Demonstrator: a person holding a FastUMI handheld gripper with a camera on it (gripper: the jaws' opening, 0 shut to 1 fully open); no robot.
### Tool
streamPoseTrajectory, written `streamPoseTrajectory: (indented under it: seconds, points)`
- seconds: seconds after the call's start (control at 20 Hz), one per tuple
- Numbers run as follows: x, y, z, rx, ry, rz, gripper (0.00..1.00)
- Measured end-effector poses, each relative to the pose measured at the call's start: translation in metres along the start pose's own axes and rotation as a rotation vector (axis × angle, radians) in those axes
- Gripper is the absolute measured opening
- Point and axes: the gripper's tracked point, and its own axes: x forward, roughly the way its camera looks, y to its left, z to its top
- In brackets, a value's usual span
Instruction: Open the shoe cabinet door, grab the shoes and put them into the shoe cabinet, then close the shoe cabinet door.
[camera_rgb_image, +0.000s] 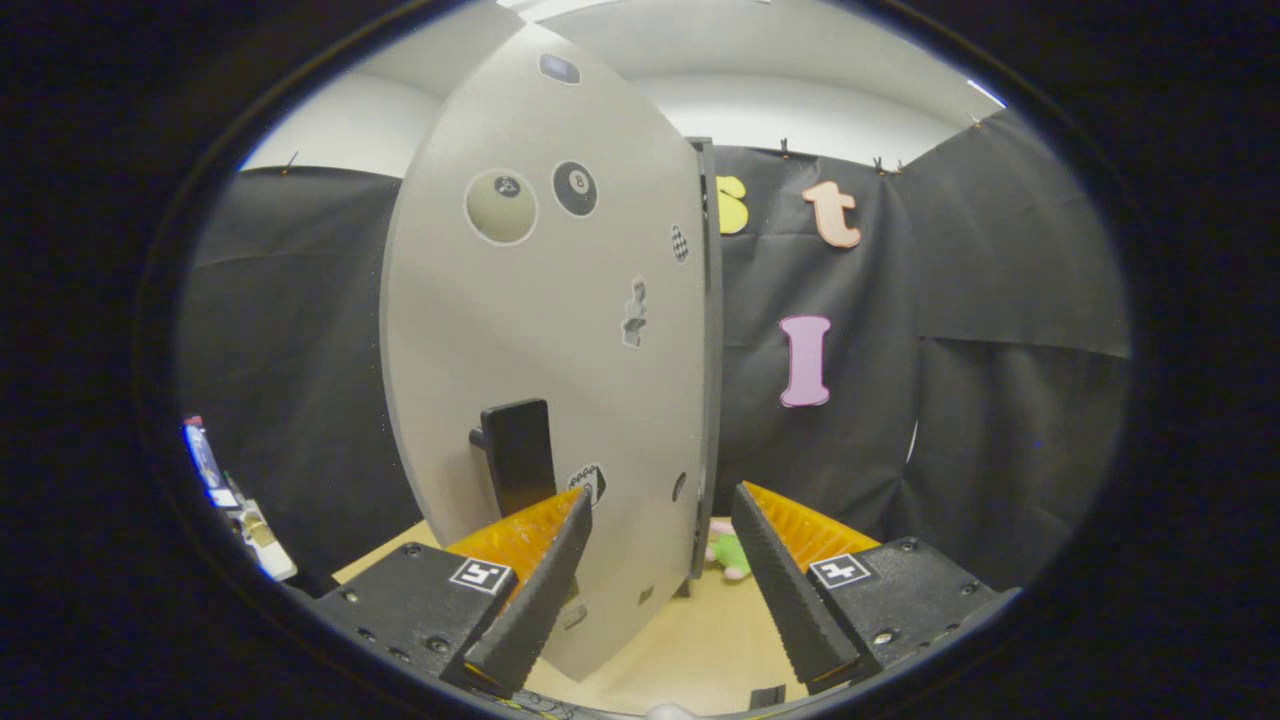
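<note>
The gripper (660, 545) faces the tall pale-grey flat-panel shoe cabinet door (545, 330), and its fingers stand apart with nothing between them but the door's lower free edge just ahead. The door looks swung part-way out, its thin edge turned toward the booth wall, so I judge this to be the opening or the closing swing; which one cannot be told. A black rectangular block handle (518, 455) sits low on the door face, just beyond the left finger, placed there for a sideways pull. Round billiard-ball stickers (575, 188) carry an "8"; the other stickers are too small to read. Past the door's edge a small pink-and-green soft toy (728, 555) lies on the light wooden floor board (690, 640). I cannot make out any shoes.
</note>
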Motion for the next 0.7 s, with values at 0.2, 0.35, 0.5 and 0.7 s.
streamPoseTrajectory:
  seconds: [0.2,0.35,0.5,0.7]
  points:
    - [0.03,0.045,0.006,-0.008,-0.01,0.032,0.94]
    - [0.046,0.076,0.001,-0.015,-0.008,0.039,0.99]
    - [0.056,0.092,0.001,-0.011,-0.009,0.03,1.0]
    - [0.06,0.122,0.003,-0.037,0.001,0.053,1.0]
